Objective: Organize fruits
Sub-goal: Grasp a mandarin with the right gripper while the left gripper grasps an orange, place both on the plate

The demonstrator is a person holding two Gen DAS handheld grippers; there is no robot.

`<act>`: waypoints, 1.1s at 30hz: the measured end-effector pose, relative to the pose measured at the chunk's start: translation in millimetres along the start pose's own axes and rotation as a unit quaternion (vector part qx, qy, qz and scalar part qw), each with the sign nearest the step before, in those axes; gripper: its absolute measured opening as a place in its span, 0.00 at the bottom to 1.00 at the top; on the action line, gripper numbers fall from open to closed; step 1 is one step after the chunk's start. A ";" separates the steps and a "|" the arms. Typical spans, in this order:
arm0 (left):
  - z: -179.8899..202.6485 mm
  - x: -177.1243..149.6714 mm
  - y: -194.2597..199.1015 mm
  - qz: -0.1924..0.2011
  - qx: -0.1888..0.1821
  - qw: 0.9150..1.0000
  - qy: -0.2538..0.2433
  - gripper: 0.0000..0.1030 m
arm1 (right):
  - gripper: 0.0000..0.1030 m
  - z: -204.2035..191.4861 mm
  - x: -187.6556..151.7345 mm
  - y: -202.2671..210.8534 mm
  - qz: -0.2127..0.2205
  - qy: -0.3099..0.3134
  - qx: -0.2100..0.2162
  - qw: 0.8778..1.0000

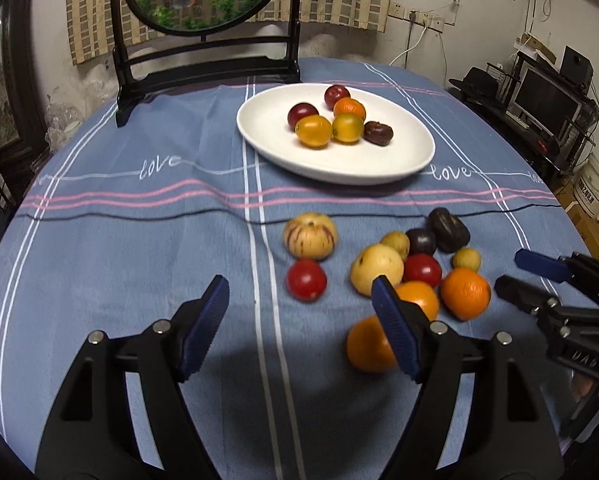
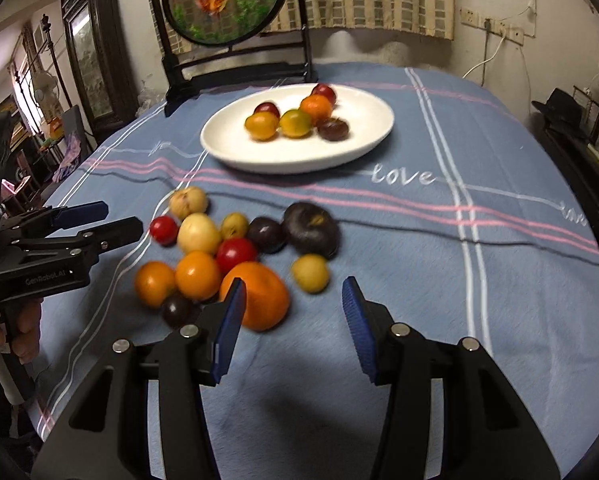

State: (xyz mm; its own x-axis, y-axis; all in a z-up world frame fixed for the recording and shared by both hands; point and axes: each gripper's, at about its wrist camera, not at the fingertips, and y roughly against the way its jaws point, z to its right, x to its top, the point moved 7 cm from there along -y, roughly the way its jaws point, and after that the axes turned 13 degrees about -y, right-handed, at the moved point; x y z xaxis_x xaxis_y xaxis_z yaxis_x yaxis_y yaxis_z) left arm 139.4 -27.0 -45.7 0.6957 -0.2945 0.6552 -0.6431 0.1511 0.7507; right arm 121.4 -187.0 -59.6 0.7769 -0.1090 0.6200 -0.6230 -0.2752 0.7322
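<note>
A: Tablecloth (image 1: 139, 240) is seen running bare across the left half of the left wrist view, and across the right half of the right wrist view. Table edge is reached at far right, furniture beyond it.

B: Obstacles?

A: Dark framed screen (image 1: 203, 20) is stood at upper centre, just behind the white plate (image 1: 267, 132). Plate is oval, glossy, smooth; six small round fruits are clustered on it. Cloth is soft blue weave, striped white and pink.

B: Loose fruit?

A: Pile (image 1: 399, 264) is grouped at centre right in the left wrist view, below the plate and well apart from it. Striped pale fruit (image 1: 309, 236) and a red one (image 1: 306, 280) are set just left of the pile. Big dark one (image 2: 311, 229) is wrinkled.

B: Claws?

A: Left gripper (image 1: 299, 328) is held wide apart, nothing clamped; one pad overlaps an orange (image 1: 369, 346) in view, contact cannot be told. Right gripper (image 2: 293, 328) is held apart, nothing between the pads; large orange (image 2: 261, 296) sits just beside its left pad.
</note>
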 end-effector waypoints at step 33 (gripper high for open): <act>50.5 -38.1 -0.8 -0.029 -0.065 0.991 -0.112 0.76 | 0.43 -1.0 -21.0 -1.5 -0.017 0.001 0.029 0.999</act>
State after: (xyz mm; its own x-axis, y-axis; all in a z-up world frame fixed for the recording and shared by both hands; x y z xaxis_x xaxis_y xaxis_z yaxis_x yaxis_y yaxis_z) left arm 97.2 -63.5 -75.6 0.6324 -0.5071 0.5856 -0.5472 0.2427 0.8011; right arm 105.9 -183.3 -73.3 0.7969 -0.0977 0.5962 -0.5906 -0.3332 0.7349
